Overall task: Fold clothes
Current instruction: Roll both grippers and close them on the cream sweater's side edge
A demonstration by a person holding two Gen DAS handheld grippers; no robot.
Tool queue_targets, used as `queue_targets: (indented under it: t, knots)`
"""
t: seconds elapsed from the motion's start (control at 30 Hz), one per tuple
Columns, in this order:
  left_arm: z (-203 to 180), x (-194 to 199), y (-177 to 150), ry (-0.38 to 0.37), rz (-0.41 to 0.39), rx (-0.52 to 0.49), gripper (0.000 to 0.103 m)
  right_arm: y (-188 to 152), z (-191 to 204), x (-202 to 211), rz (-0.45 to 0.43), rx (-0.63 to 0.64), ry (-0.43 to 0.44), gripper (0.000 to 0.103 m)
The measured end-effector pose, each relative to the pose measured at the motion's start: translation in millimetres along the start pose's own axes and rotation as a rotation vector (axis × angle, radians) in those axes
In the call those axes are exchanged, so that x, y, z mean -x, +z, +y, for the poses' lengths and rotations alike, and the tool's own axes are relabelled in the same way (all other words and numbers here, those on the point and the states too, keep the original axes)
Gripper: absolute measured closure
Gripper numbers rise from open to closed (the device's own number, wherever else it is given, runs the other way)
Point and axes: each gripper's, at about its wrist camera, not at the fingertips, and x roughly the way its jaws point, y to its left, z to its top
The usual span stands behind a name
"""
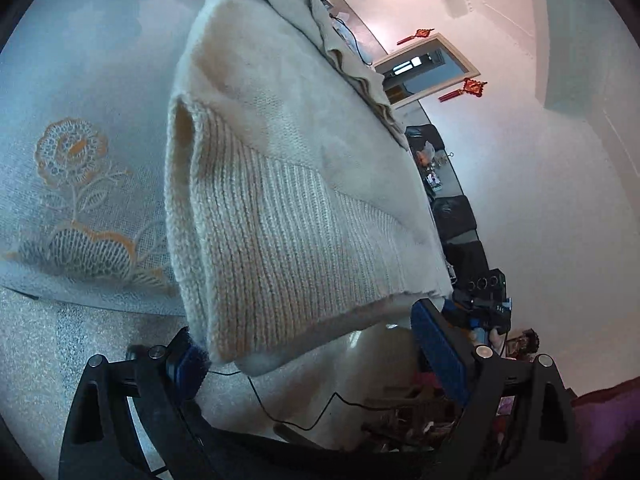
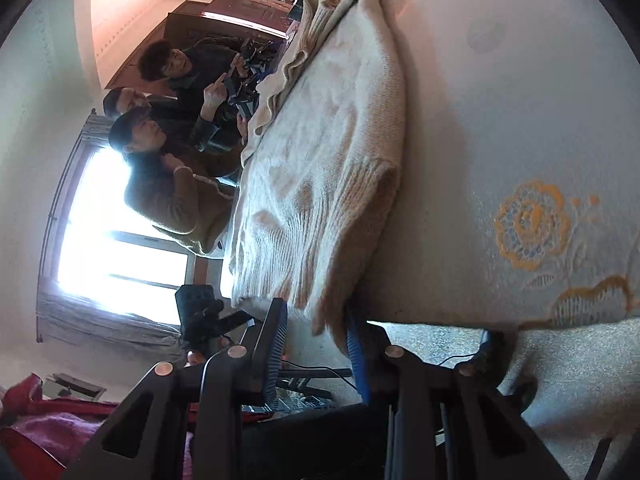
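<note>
Both hand-held grippers rolled sideways at the ribbed hem of a cream sweater (image 1: 288, 168) lying on the surface (image 1: 80, 92).

The left hand-held gripper (image 1: 316, 344) is spread wide, the hem's corner hanging between its blue pads, touching only the left one. The right hand-held gripper (image 2: 316, 344) is narrower, fingers either side of the other hem corner; whether they pinch it I cannot tell. Floral cloth (image 2: 532, 220) covers the surface.
</note>
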Motion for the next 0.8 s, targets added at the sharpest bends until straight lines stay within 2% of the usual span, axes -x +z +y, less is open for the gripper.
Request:
queue_targets:
  t: [0.13, 0.27, 0.53, 0.63, 0.7, 0.73, 0.77, 0.8]
  knots:
    - [-2.2, 4.8, -0.5, -0.008, -0.010, 0.006, 0.010, -15.7, -18.2, 2.7, 0.043, -0.002, -0.080, 0.070]
    - [-6.2, 4.9, -1.2, -0.001, -0.001, 0.004, 0.010, -17.1, -31.6, 1.9, -0.009, -0.069, 0.083, 0.070]
    - [-15.1, 9.3, 2.1, -0.017, -0.014, 0.017, 0.010, -1.4, -15.5, -7.7, -0.052, -0.059, 0.192, 0.069]
    - [-15.2, 6.4, 1.6, 0.045, -0.006, 0.019, 0.010, 4.0, -14.9, -10.1, -0.061, -0.094, 0.162, 0.073]
    - [-15.2, 4.2, 1.1, 0.093, -0.003, 0.022, 0.011, 6.1, -12.7, -9.7, -0.072, -0.106, 0.121, 0.082]
    - [-14.8, 2.3, 0.4, 0.128, -0.004, 0.028, 0.013, 6.2, -11.2, -10.1, -0.071, -0.114, 0.102, 0.091]
    - [-13.8, 1.0, -0.4, 0.150, -0.005, 0.034, 0.016, 5.9, -9.7, -10.6, -0.067, -0.124, 0.083, 0.099]
    - [-11.7, 0.1, -1.6, 0.159, -0.007, 0.035, 0.030, 5.7, -8.1, -11.2, -0.064, -0.133, 0.064, 0.099]
